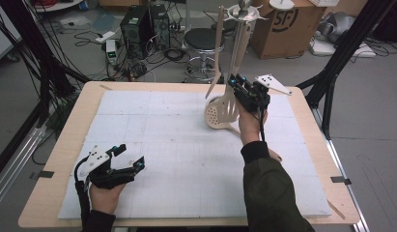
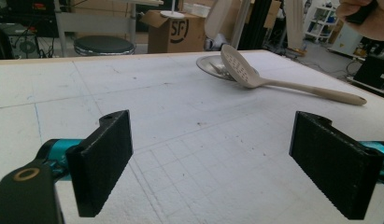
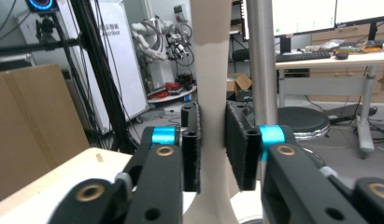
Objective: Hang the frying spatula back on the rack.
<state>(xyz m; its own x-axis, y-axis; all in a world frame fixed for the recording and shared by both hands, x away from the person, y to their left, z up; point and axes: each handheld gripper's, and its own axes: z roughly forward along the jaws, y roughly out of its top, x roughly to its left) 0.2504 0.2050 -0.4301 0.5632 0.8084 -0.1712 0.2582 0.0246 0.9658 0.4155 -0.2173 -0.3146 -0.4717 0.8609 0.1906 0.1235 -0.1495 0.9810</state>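
Reference landmark for this entry: the utensil stand [image 1: 244, 15], a steel pole on a round base at the far right of the white mat [image 1: 162, 145].

My right gripper [image 1: 236, 83] is hovering just in front of the stand's pole, raised off the mat and pointing up and away from me. The slotted turner [image 1: 229, 105] is hanging from the stand's top ring, its slotted head low near the base. In the right gripper view, its beige handle [image 3: 212, 70] is running straight up between my two black pads, with the pole [image 3: 262, 60] just behind it. Both pads are lying close against the handle's sides. I cannot tell whether they are pressing or merely flanking it.

A second beige utensil [image 1: 217, 53] is hanging on the stand's left side. A perforated spoon [image 2: 241, 71] is lying with its bowl propped on the stand's base and its handle trailing onto the mat towards me.

My left gripper [image 1: 130, 157] is resting well apart from the stand, at the near left of the mat. Its jaws are standing wide apart with nothing between them.
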